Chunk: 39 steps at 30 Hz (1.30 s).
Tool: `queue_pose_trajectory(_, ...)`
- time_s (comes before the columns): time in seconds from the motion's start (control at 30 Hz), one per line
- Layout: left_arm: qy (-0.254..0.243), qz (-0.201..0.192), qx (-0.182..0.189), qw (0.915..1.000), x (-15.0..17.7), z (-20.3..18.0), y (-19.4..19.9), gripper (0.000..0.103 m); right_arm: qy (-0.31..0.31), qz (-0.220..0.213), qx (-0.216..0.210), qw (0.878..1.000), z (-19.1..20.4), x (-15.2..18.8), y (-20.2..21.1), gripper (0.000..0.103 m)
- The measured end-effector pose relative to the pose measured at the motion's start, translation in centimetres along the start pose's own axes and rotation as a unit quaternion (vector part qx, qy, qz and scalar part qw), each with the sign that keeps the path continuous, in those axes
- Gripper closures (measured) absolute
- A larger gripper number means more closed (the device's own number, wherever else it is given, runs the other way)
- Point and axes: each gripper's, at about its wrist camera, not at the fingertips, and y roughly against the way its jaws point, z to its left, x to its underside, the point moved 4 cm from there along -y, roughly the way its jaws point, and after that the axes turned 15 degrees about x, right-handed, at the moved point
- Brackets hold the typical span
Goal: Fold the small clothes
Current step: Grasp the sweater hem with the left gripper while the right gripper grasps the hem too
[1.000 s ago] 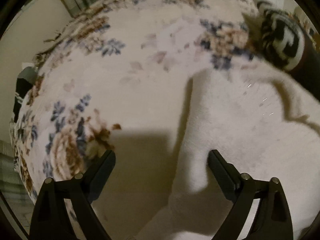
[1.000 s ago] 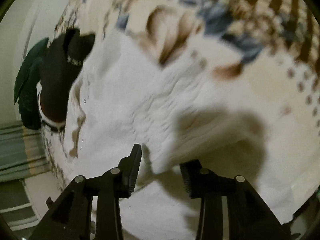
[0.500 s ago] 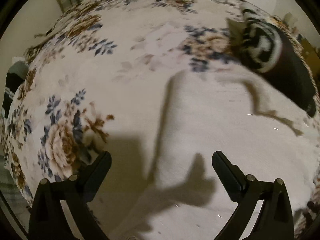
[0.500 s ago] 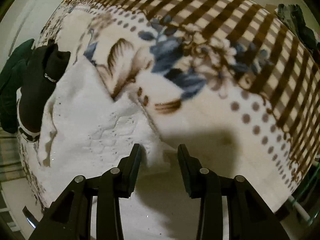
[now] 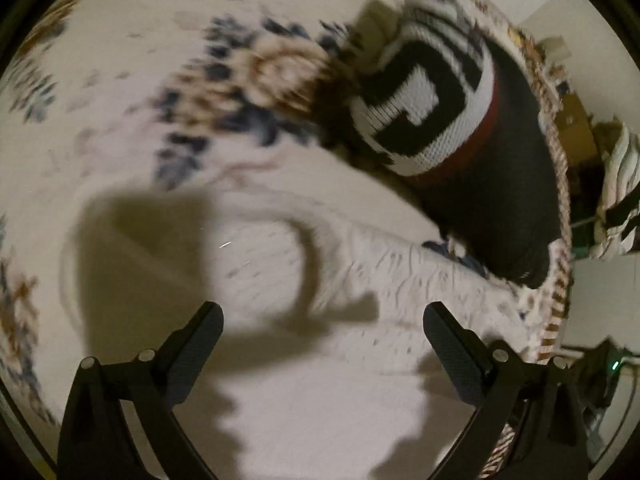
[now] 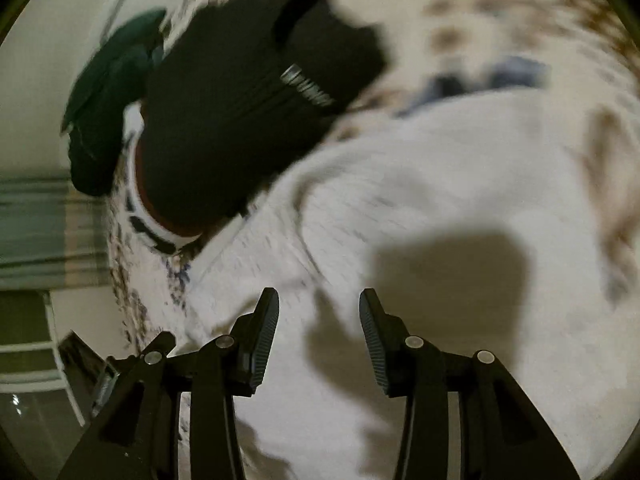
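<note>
Across the lower half of both views lies the white garment [image 5: 320, 400] [image 6: 460, 184], on a floral blanket [image 5: 140, 60]. Left gripper [image 5: 323, 322] gapes wide, empty, above it. Right gripper [image 6: 319, 312] is partly open, holding nothing. At upper right of the left view sits a black garment [image 5: 500, 168] [image 6: 224, 120], its edge touching the white one.

A floral blanket [image 5: 248, 76] covers the whole surface — blue and brown blooms on cream, with a brown checked border [image 5: 558, 208] along its far edge. Beyond it hangs a striped curtain [image 6: 44, 228] in grey-green, and past the border there is blurred clutter — nothing I can name.
</note>
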Motion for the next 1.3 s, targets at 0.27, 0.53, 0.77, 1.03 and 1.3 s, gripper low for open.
queue_pose_trajectory(0.27,-0.084,-0.019,-0.023,0.996,-0.3,-2.6,-2.2,0.095,0.043,-0.004,0.003,0.999,4.0,-2.4,-3.4,0.093)
queue_pose_trajectory(0.53,-0.052,-0.076,0.035,0.9952,0.5,-2.2,2.4,0.096,0.047,-0.017,-0.045,0.998,2.4,-1.0,0.6,0.094)
queue_pose_trajectory(0.77,-0.054,-0.116,0.087,0.988,5.6,-3.1,9.4,0.096,0.061,-0.033,-0.078,0.994,1.2,2.2,5.8,0.094)
queue_pose_trajectory(1.03,0.013,-0.034,0.051,0.998,16.9,3.4,7.1,0.096,0.075,0.019,-0.034,0.996,-5.7,11.7,6.2,0.094)
queue_pose_trajectory(1.3,0.042,0.001,0.023,0.9988,19.9,6.7,5.1,0.086,0.062,0.1,0.029,0.993,-11.1,14.9,0.7,0.084)
